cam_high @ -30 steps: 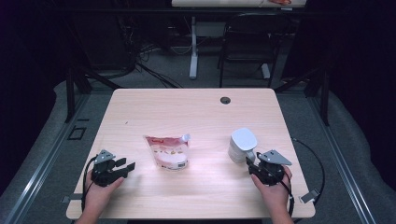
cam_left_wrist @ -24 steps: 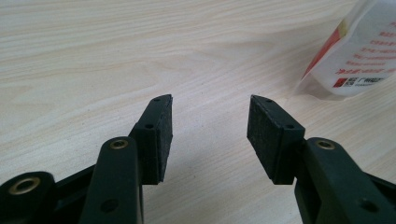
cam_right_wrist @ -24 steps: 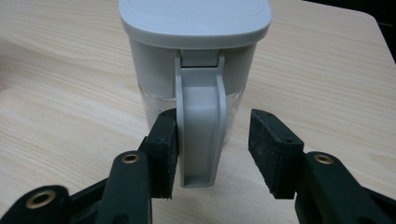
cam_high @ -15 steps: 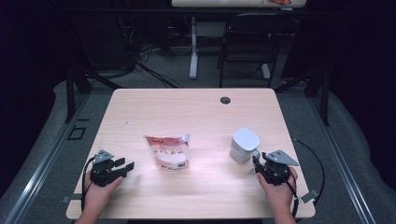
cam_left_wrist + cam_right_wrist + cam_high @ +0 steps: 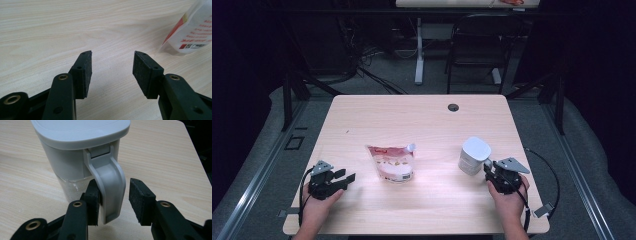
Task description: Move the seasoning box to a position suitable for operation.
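Observation:
A white lidded container (image 5: 474,155) with a clear lower body stands at the table's right front. Its curved handle (image 5: 110,185) sits between the jaws of my right gripper (image 5: 115,184), which have just been closing. One pad rests against the handle's side and the other stands a small gap off. From above, the right gripper (image 5: 489,167) sits just behind the container. A white and red spouted pouch (image 5: 392,162) lies flat mid-table. My left gripper (image 5: 347,176) rests open at the left front, nothing between its jaws (image 5: 112,56). The pouch's corner (image 5: 192,32) lies off to its right.
The light wooden table (image 5: 412,115) has a round cable hole (image 5: 453,107) near its far edge. A black chair (image 5: 477,45) and desk legs stand beyond it. Cables trail from both grippers over the front edge.
The right gripper edged slightly toward the container. The left hand, the pouch and the container stayed where they were.

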Demonstrator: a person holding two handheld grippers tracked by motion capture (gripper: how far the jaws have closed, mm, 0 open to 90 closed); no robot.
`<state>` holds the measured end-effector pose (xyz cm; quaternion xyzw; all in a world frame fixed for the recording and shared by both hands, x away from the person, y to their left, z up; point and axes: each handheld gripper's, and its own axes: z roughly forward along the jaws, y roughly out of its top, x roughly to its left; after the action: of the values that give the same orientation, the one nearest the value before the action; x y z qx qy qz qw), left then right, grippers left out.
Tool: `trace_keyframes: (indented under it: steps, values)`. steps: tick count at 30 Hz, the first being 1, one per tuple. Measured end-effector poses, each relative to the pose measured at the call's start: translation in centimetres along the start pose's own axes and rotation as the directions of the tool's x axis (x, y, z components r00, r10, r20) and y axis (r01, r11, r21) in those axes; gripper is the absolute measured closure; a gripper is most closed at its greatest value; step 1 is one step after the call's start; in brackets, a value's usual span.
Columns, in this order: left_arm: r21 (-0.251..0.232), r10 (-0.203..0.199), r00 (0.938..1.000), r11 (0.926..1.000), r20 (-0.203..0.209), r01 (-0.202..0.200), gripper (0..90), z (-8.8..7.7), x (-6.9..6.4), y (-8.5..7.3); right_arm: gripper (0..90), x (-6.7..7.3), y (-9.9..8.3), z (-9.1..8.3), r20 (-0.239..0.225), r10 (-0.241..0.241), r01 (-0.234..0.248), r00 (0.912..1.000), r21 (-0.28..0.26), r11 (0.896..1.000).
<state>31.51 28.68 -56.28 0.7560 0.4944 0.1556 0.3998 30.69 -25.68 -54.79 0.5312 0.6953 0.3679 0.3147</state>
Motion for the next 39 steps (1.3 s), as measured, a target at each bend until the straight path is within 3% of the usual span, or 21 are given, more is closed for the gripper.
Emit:
trace_keyframes:
  steps: [7,20,32,39]
  values:
    - [0.002,-0.003,1.0,1.0,-0.001,0.003,49.9,0.0,0.1,0.0,68.0,0.1,0.2,0.4,-0.019,-0.018,0.018,0.9997,-0.001,1.0]
    - [0.002,0.004,1.0,1.0,-0.001,-0.004,49.9,-0.1,0.1,0.0,68.8,0.0,0.4,0.2,-0.042,-0.054,0.055,0.9977,0.026,0.998]
    - [-0.011,-0.005,1.0,0.9999,-0.007,0.005,49.9,-0.3,0.3,0.0,68.9,0.8,0.2,-0.4,-0.103,-0.084,0.086,0.9911,0.021,0.996]
    - [-0.01,-0.002,0.9999,0.9999,-0.01,0.002,49.6,-0.3,0.3,0.0,68.8,2.2,0.1,-0.8,-0.207,-0.155,0.161,0.9661,0.016,0.987]
